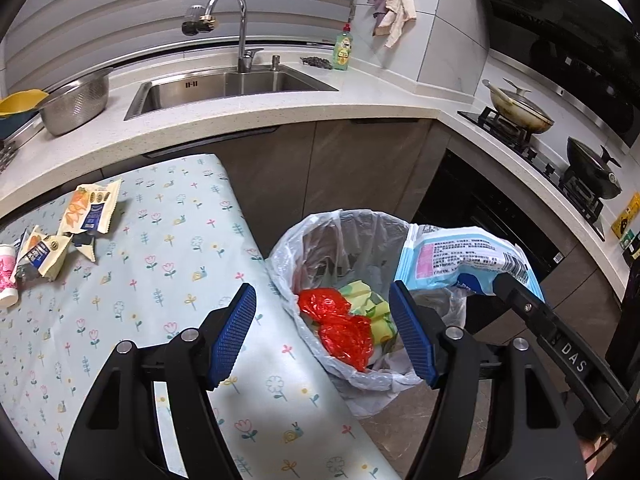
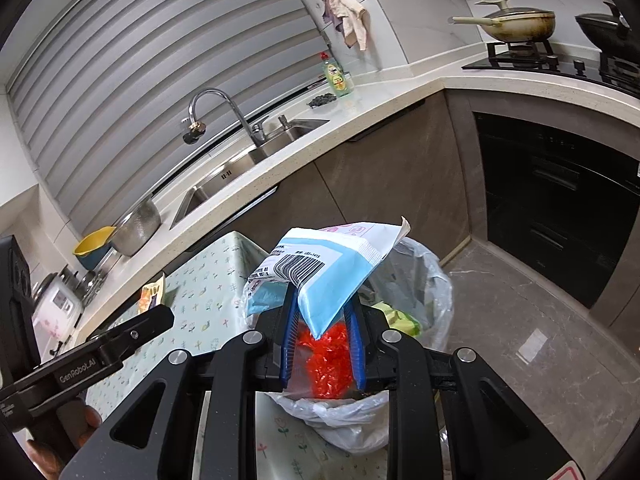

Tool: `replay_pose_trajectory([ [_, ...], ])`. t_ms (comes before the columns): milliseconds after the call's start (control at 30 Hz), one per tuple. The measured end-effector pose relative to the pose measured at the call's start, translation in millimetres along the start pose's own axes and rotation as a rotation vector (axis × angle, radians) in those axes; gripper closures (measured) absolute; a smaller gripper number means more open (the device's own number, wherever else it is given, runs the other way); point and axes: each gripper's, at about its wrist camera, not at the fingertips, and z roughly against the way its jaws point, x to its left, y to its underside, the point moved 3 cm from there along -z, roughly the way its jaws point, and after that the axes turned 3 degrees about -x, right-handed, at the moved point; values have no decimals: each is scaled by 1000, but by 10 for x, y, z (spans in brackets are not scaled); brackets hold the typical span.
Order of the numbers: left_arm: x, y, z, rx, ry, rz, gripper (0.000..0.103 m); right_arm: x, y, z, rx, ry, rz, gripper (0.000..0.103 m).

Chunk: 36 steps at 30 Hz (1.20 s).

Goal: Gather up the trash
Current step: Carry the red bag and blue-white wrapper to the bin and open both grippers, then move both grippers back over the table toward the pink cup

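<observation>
My right gripper (image 2: pixel 322 312) is shut on a light blue and white wet-wipe packet (image 2: pixel 320 276) and holds it above the trash bin (image 2: pixel 420 280). The packet also shows in the left wrist view (image 1: pixel 464 260), over the bin's right rim. The bin (image 1: pixel 304 240), lined with a clear plastic bag, holds a red plastic bag (image 1: pixel 340 324) and a yellow-green wrapper (image 1: pixel 372 308). My left gripper (image 1: pixel 324 332) is open and empty, over the table edge beside the bin. Orange-and-cream snack wrappers (image 1: pixel 92 208) and a crumpled wrapper (image 1: pixel 40 254) lie on the floral tablecloth (image 1: pixel 168 280) at the left.
A pink-and-white small bottle (image 1: pixel 6 276) stands at the table's left edge. Behind are the counter with sink (image 1: pixel 228 88), a steel colander (image 1: pixel 76 104), a dish soap bottle (image 1: pixel 343 48), and a stove with pans (image 1: pixel 520 112) at right.
</observation>
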Motion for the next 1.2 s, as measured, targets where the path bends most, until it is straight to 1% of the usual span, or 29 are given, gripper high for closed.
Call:
replay_pose_trajectory([
  [33, 23, -7, 4, -2, -3, 4, 38, 30, -15, -34, -2, -8, 5, 77],
  [100, 68, -10, 21, -6, -13, 8, 37, 90, -36, -115, 3, -7, 22, 71],
  [167, 103, -13, 39, -13, -24, 8, 33, 153, -60, -182, 7, -10, 29, 56],
  [200, 119, -15, 50, -19, -29, 9, 33, 182, -70, -206, 8, -15, 29, 53],
  [233, 137, -19, 61, -23, -34, 10, 31, 206, -81, -218, 7, -17, 31, 46],
  [267, 153, -20, 71, -26, -38, 11, 31, 233, -86, -221, 1, -16, 35, 44],
  [500, 312, -28, 139, -38, -57, 34, 30, 370, -25, -182, 11, -24, 46, 42],
  [633, 384, -18, 200, -44, -64, 47, 30, 423, 35, -135, 10, -17, 45, 37],
  [733, 439, -8, 261, -54, -71, 56, 26, 468, 68, -101, 17, -21, 47, 37],
  [800, 487, -2, 313, -61, -74, 63, 26, 520, 81, -74, 16, -24, 52, 36],
  [867, 542, 2, 368, -67, -79, 74, 26, 594, 100, -37, 11, -28, 62, 32],
  [1000, 687, 17, 493, -82, -96, 98, 25, 765, 135, 7, 11, -46, 87, 31],
  [1067, 776, 23, 562, -92, -109, 114, 19, 865, 148, 20, 12, -55, 101, 30],
  [1200, 987, 45, 716, -119, -141, 139, 17, 1070, 201, 40, 15, -78, 124, 26],
])
